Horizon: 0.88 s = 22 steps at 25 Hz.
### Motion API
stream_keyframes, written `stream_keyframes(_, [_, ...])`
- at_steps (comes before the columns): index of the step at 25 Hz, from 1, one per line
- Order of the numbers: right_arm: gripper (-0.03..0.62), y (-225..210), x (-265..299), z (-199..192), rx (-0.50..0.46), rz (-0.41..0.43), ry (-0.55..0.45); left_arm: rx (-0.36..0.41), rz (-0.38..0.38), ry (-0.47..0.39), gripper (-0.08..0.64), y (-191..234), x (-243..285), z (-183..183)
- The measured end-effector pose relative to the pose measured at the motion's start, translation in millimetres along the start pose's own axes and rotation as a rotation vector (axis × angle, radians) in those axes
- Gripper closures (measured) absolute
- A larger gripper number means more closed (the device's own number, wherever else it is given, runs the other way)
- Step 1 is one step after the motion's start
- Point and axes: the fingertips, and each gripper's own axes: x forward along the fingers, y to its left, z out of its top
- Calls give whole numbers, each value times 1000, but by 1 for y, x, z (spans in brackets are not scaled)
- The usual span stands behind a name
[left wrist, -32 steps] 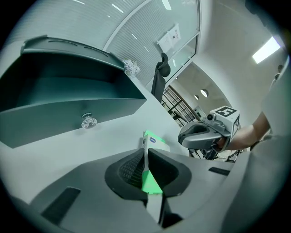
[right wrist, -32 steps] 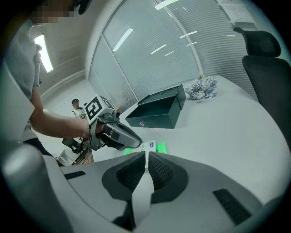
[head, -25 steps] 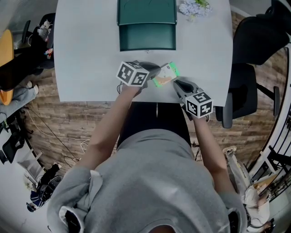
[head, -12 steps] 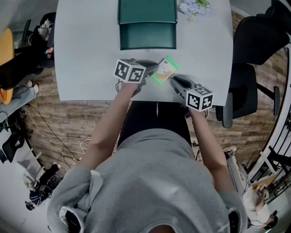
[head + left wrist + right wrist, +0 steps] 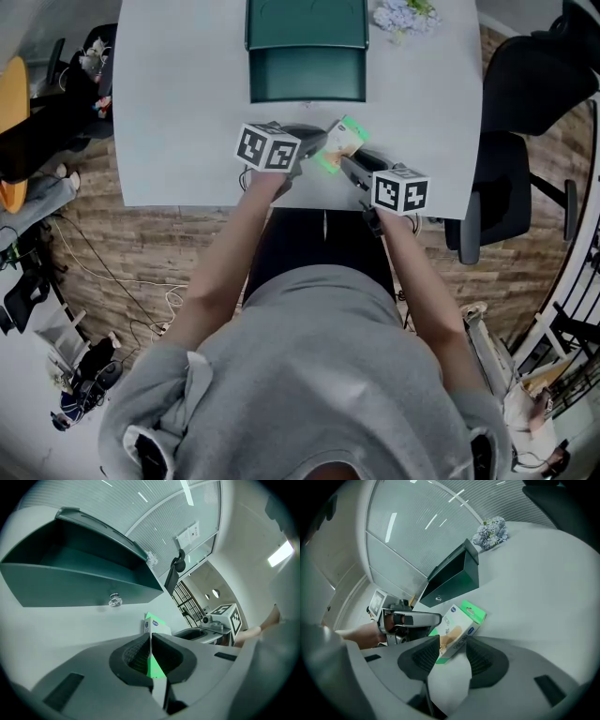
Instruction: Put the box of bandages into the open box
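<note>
Two grippers on one carton. The dark green open box (image 5: 306, 75) stands at the far middle of the table, lid raised behind and cavity facing the person. The bandage box (image 5: 339, 145), white and green, is held tilted well short of it, near the table's near edge; I cannot tell whether a corner rests on the surface. The left gripper (image 5: 150, 637) is clamped on the carton's thin edge. The right gripper (image 5: 453, 644) has wide jaws straddling the carton's near end, and pad contact is uncertain. My judgement is that a thin-edge pinch lets a light carton pivot. So seat the right jaws on the broad faces before the left lets go, or back the right away and carry with the left alone. Lift over the open box's front wall, lower the carton level and release only once it is inside. Wood-plank floor (image 5: 122, 253) all round. White table (image 5: 178, 112), smooth, likely slippery. Black office chair (image 5: 534, 84) at the right. Small bunch of pale flowers (image 5: 401, 14) at the far edge, near the open box.
</note>
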Motion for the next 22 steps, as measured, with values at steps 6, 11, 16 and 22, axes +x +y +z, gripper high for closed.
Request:
stream_keyframes(6, [425,3,-8,10,20,7,-44,-4,5,-8,529,0,-1,0])
stream_keyframes(11, [425,19,-8,28,60,72,-122,-5,16,-15,529,7,-10,-2])
stream_keyframes(16, [425,33,-8,42,178,166,-190,-10,30,-20,529,13,-16,-3])
stream_keyframes(22, [440,42,-8,53,232,232,-222,0,61,-10,538,19,-18,-2])
